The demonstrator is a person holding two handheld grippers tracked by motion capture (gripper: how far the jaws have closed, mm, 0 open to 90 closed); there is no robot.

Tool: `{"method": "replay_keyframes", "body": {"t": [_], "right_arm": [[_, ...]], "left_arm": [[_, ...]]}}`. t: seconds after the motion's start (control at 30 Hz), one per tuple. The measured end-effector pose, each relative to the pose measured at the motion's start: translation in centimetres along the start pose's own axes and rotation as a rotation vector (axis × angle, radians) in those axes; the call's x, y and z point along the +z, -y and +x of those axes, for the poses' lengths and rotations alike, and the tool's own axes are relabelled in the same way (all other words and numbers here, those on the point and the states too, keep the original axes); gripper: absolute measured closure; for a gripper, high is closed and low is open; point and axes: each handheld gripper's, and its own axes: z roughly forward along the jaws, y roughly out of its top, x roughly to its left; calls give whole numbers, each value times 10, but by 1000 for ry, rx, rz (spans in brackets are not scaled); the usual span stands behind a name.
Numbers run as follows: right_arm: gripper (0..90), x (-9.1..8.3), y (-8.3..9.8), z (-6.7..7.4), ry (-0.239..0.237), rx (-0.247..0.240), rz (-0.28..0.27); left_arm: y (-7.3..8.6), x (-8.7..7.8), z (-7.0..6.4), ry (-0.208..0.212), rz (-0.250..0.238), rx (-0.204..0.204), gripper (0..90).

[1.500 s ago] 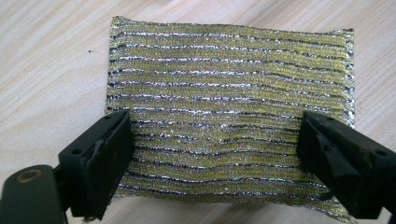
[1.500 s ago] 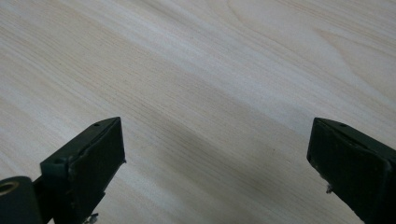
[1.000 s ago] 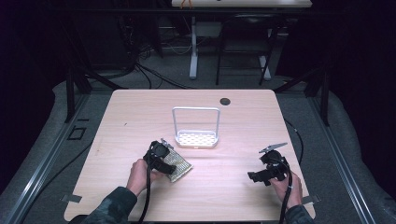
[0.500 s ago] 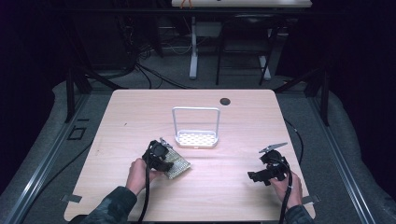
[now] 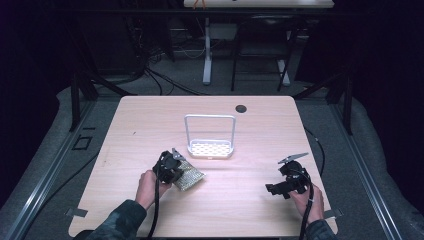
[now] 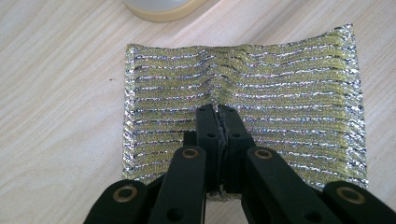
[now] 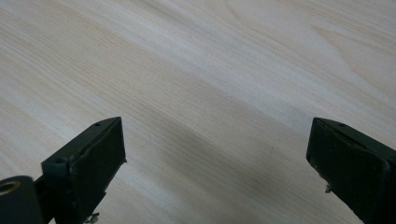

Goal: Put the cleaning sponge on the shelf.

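A glittery gold-and-silver striped scrubbing cloth [image 6: 289, 112] lies on the wooden table [image 5: 150, 125]; in the high view the cloth [image 5: 189, 176] sits at the front left. My left gripper [image 6: 217, 111] is shut on the cloth, pinching a ridge near its middle; in the high view this gripper [image 5: 172, 167] rests over the cloth's left part. My right gripper [image 7: 217, 163] hangs open over bare wood, nothing between its jaws; the high view shows this gripper [image 5: 272, 189] at the front right.
A white rack [image 5: 210, 149] with a tall wire frame and a perforated base stands mid-table, just behind the cloth; its pale rim [image 6: 159, 9] shows in the left gripper view. A dark round grommet [image 5: 241, 108] sits near the far edge.
The left gripper has shifted slightly with the cloth, which now lies a little more bunched. The right gripper has hardly moved.
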Motion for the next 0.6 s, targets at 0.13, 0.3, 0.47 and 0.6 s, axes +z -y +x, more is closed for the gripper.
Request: {"method": "replay_keyframes", "body": {"t": [0.13,0.3,0.47,0.6], "right_arm": [[40,-1,0,0,2,1,4],[40,-2,0,-1,1,5,0],[40,-2,0,-1,3,3,-5],[40,-2,0,-1,-1,4,-5]], "left_arm": [[-1,-2,1,17,-3,3,891],[-3,-8,-3,29,-14,17,891],[-5,-17,-3,34,-47,10,889],[-5,-24,-3,42,-67,9,888]]}}
